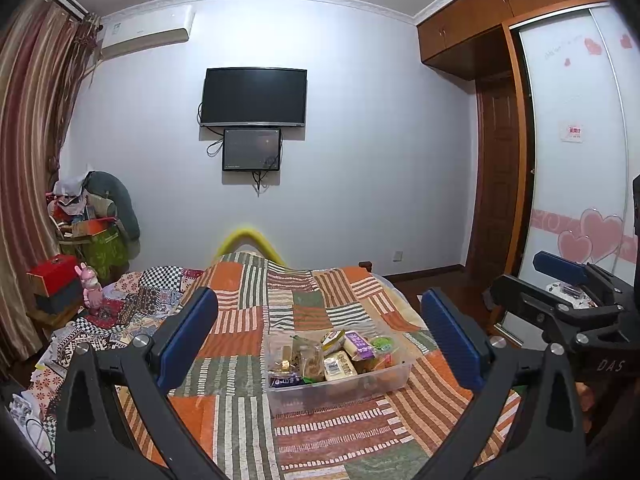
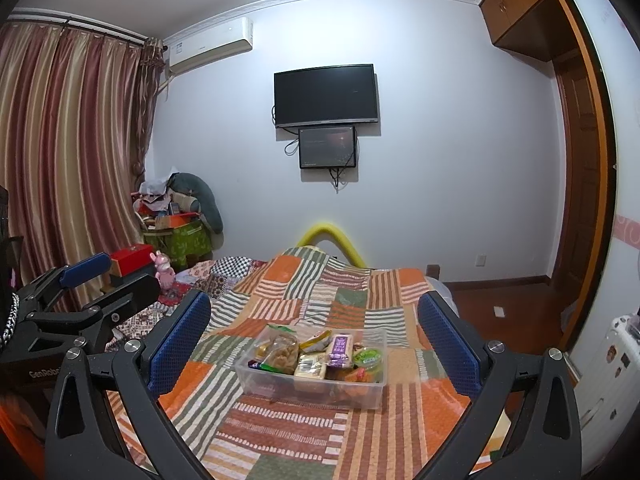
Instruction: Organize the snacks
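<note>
The snacks (image 2: 320, 356) all sit packed together inside 1 clear plastic bin (image 2: 360, 394), which rests flat on the striped patchwork quilt (image 2: 280, 432) covering the bed. I'd judge a see-through tub makes sense here: every packet can be read from outside, and the soft quilt keeps it from sliding. A purple-wrapped bar (image 2: 339, 350) stands on end near the middle, a bag of brown crunchy pieces (image 2: 282, 354) leans at the left, a pale packet (image 2: 310, 370) lies in front, and a green-lidded cup (image 2: 368, 357) sits at the right. No loose packet shows on the quilt around the bin, so the snacks lie gathered as the task would want; this fits a finished tidy just as well as a full bin waiting to be sorted out.

Both tools hover level above the near end of the bed, pointing at the bin and well back from it. The left gripper (image 1: 320, 320) has its blue pads spread wide, nothing between them. The right gripper (image 2: 316, 320) is likewise gaping and empty-handed.
</note>
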Demonstrator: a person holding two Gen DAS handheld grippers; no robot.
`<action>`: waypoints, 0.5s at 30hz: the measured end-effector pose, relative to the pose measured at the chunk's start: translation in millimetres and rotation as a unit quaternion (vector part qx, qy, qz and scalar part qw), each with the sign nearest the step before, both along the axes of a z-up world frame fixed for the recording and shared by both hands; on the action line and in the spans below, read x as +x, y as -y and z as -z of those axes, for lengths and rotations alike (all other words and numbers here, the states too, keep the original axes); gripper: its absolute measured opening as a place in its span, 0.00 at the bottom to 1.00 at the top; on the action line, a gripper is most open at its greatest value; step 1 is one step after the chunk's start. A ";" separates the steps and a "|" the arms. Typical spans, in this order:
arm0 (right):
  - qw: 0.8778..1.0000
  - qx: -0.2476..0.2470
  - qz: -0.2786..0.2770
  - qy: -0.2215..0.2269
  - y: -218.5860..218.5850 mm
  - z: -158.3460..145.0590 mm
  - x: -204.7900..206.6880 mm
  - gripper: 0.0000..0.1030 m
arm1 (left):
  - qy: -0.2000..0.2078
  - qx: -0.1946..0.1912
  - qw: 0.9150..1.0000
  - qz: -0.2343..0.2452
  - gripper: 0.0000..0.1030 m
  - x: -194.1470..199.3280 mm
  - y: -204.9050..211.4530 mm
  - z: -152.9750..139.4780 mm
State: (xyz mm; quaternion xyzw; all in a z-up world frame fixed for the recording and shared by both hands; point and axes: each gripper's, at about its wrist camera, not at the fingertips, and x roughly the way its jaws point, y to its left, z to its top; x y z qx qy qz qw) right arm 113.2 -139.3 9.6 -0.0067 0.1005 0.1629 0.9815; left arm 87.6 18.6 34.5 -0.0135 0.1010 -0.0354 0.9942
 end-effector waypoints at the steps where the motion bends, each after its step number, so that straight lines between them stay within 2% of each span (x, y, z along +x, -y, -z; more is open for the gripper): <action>1: 1.000 0.000 0.000 0.000 0.2 -0.6 -0.1 1.00 | -0.001 -0.001 1.000 0.001 1.00 -0.3 -0.1 -0.1; 15: 1.000 0.001 0.007 0.001 -0.2 1.0 -1.0 1.00 | -0.002 -0.005 1.000 0.006 1.00 0.5 -1.4 0.9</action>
